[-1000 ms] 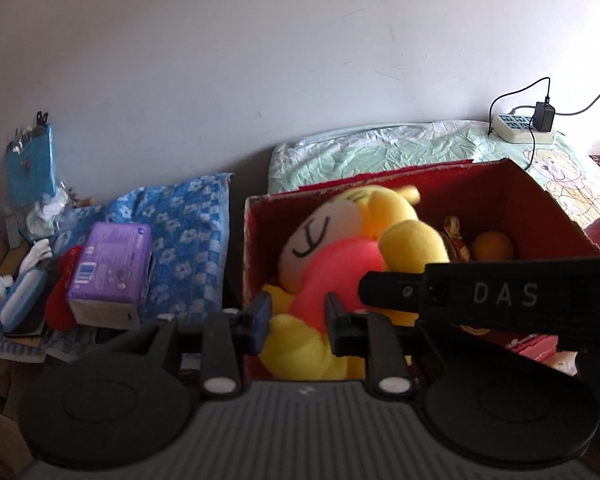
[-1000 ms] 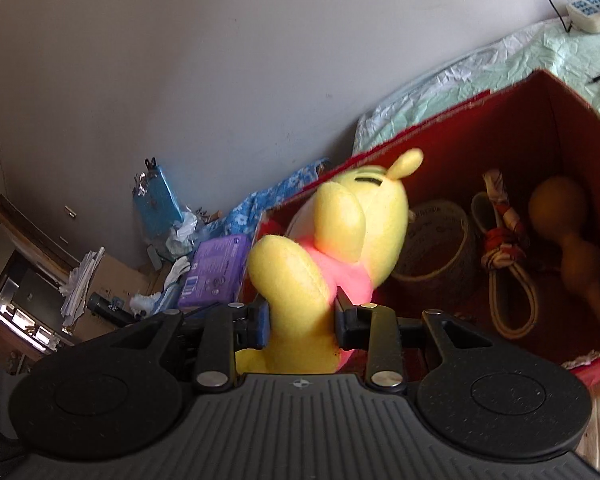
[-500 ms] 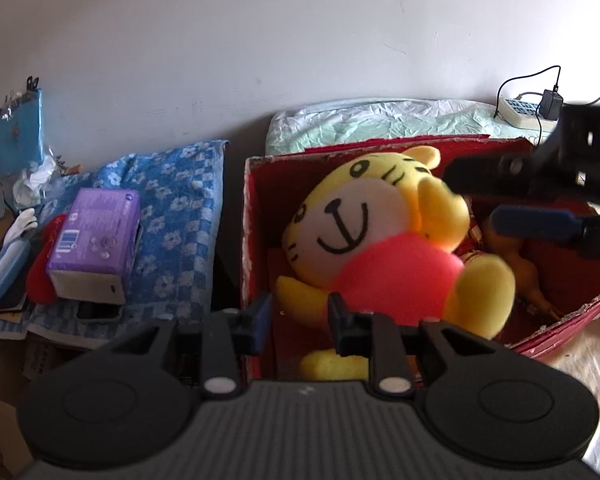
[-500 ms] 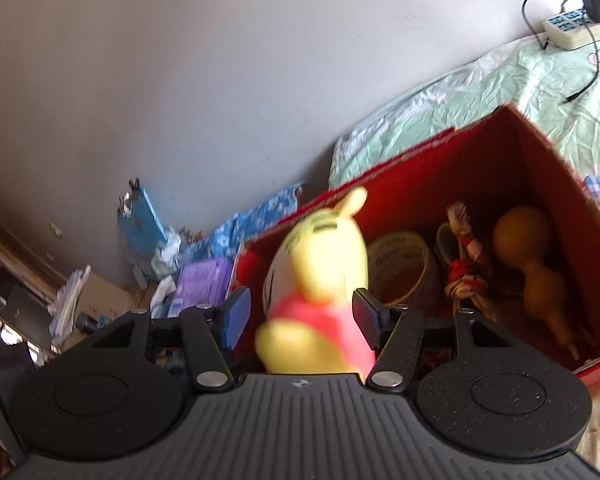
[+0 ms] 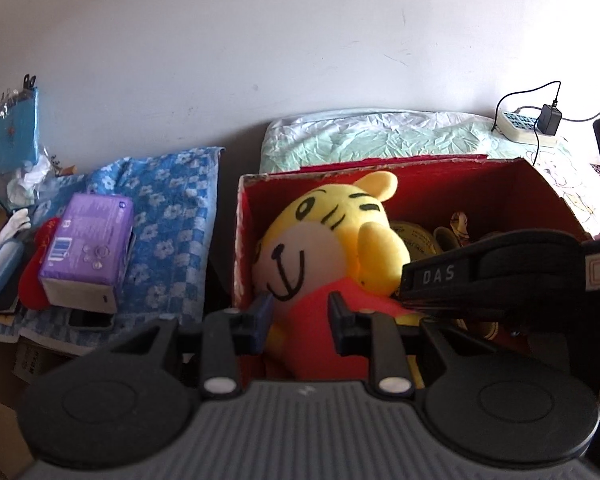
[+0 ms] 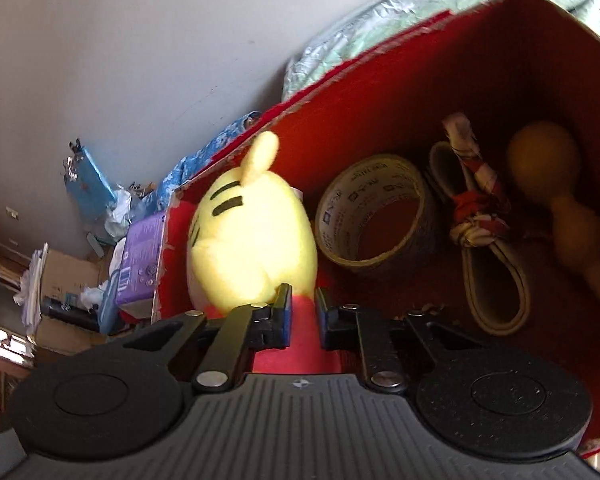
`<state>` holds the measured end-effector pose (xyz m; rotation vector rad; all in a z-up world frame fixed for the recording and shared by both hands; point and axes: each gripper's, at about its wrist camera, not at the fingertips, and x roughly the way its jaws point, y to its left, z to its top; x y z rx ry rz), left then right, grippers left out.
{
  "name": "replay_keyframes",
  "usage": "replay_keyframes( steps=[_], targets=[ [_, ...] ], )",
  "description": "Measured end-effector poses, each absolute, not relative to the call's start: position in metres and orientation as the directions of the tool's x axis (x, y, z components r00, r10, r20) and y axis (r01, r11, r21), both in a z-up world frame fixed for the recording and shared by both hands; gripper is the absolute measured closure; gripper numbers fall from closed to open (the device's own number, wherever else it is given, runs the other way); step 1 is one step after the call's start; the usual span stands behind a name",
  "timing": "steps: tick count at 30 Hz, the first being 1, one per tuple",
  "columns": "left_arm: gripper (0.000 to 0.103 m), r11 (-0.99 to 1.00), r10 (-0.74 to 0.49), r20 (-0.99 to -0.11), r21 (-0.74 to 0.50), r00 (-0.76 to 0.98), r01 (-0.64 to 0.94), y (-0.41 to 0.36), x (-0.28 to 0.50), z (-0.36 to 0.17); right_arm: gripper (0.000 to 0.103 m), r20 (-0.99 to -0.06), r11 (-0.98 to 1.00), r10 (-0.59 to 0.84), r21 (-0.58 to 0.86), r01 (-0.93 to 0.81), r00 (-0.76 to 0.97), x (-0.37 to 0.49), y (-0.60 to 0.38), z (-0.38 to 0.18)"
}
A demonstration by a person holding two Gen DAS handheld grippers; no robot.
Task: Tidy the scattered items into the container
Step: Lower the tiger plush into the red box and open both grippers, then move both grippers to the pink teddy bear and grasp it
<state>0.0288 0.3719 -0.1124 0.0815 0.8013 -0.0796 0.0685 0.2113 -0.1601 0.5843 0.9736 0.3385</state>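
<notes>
Yellow plush fills the left end of a red cardboard box (image 5: pixel 452 176) as a soft tiger toy (image 5: pixel 324 240), round-headed with black stitched stripes and a red fabric shirt, sits upright inside it on a bed covered in a crinkled pale green sheet (image 5: pixel 380 136). The right gripper (image 6: pixel 303 312), its black fingers nearly together, is clamped on a fold of the toy's red shirt from behind the head; from the left wrist view its black body, lettered "DAS", crosses in front of the box at the right. The left gripper (image 5: pixel 300 312) is just in front of the toy's chest with its fingers parted and grasping nothing. Beside the toy on the box floor lie a roll of printed brown tape (image 6: pixel 374 216), a looped cream strap (image 6: pixel 488 272) bound with red-and-white cloth, and a smooth tan gourd (image 6: pixel 556 188), blurred at the far end. Left of the box, a glossy purple packet (image 5: pixel 86 256) rests on a blue floral checked cloth (image 5: pixel 168 216).
</notes>
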Motion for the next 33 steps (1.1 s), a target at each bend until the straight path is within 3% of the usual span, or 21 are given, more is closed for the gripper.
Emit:
replay_keyframes(
  steps=[7, 11, 14, 22, 26, 33],
  targets=[
    [0.068, 0.995, -0.025, -0.736, 0.047, 0.677, 0.088, 0.368, 0.036, -0.111, 0.092, -0.711, 0.854, 0.466, 0.517, -0.057, 0.527, 0.072, 0.217, -0.156],
    [0.057, 0.993, 0.015, -0.732, 0.088, 0.681, 0.073, 0.363, 0.037, -0.104, 0.079, -0.712, 0.874, 0.414, 0.486, -0.028, 0.568, 0.069, 0.206, -0.152],
    [0.047, 0.993, 0.029, -0.736, 0.098, 0.677, 0.064, 0.359, 0.036, -0.1, 0.076, -0.696, 0.888, 0.382, 0.459, -0.032, 0.608, 0.064, 0.201, -0.144],
    [0.032, 0.994, 0.051, -0.726, 0.101, 0.686, 0.033, 0.346, 0.027, -0.085, 0.068, -0.658, 0.947, 0.271, 0.312, -0.073, 0.702, 0.04, 0.192, -0.114],
    [0.019, 0.995, 0.069, -0.72, 0.101, 0.691, 0.005, 0.334, 0.021, -0.076, 0.059, -0.651, 0.959, 0.233, 0.276, -0.061, 0.723, 0.034, 0.178, -0.106],
    [0.011, 0.993, 0.11, -0.723, 0.115, 0.682, -0.038, 0.304, 0.015, -0.06, 0.048, -0.651, 0.968, 0.209, 0.246, -0.058, 0.73, 0.024, 0.151, -0.095]
  ],
)
